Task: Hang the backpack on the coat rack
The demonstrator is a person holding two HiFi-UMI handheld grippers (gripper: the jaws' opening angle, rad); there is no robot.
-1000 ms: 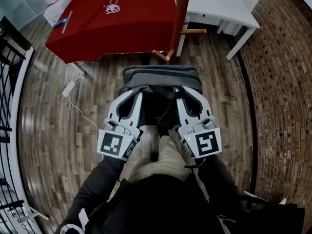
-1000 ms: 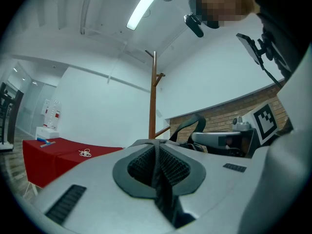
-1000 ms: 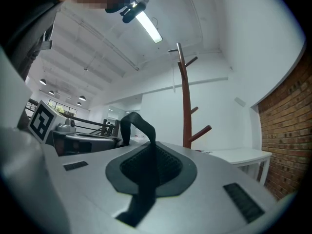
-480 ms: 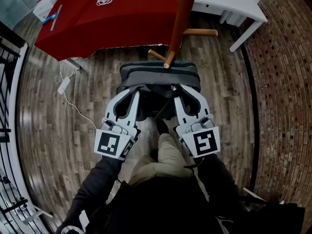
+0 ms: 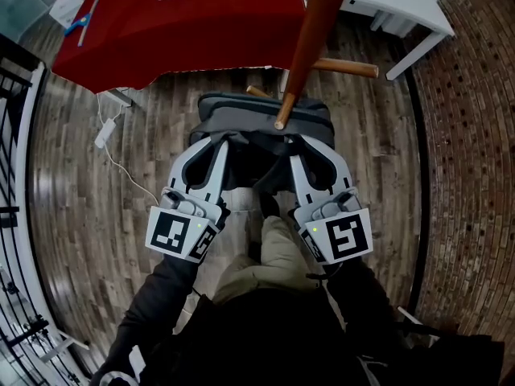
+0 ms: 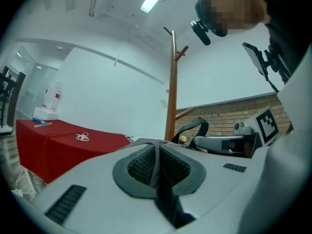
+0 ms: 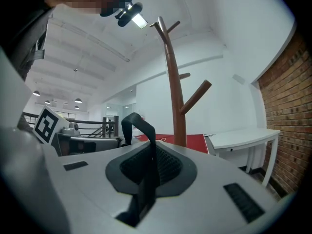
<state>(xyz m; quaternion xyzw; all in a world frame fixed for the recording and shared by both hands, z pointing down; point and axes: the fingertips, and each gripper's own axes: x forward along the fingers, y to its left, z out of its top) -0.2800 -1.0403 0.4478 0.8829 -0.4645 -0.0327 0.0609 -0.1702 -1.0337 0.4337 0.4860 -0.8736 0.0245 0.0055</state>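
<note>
The grey backpack [image 5: 241, 117] hangs in front of me, held up between both grippers. My left gripper [image 5: 220, 145] is shut on a black strap [image 6: 157, 179] of the backpack, and my right gripper [image 5: 299, 153] is shut on another black strap [image 7: 145, 179]. The backpack's black carry loop [image 7: 139, 126] arches between the two grippers. The brown wooden coat rack [image 5: 322, 14] stands just beyond the backpack. One rack arm ends in a pale tip [image 5: 280, 123] over the top of the backpack. Further pegs [image 5: 348, 67] stick out to the sides.
A red-clothed table [image 5: 185, 22] with a white cord on it stands behind the rack on the left. A white table [image 5: 394, 6] is at the right. A brick wall [image 5: 475, 135] runs down the right, a black railing [image 5: 12, 79] down the left. A power strip [image 5: 105, 133] lies on the wooden floor.
Both grippers and the backpack have come closer to the coat rack. The rack's arm tip, earlier beyond the backpack, now shows over its top edge.
</note>
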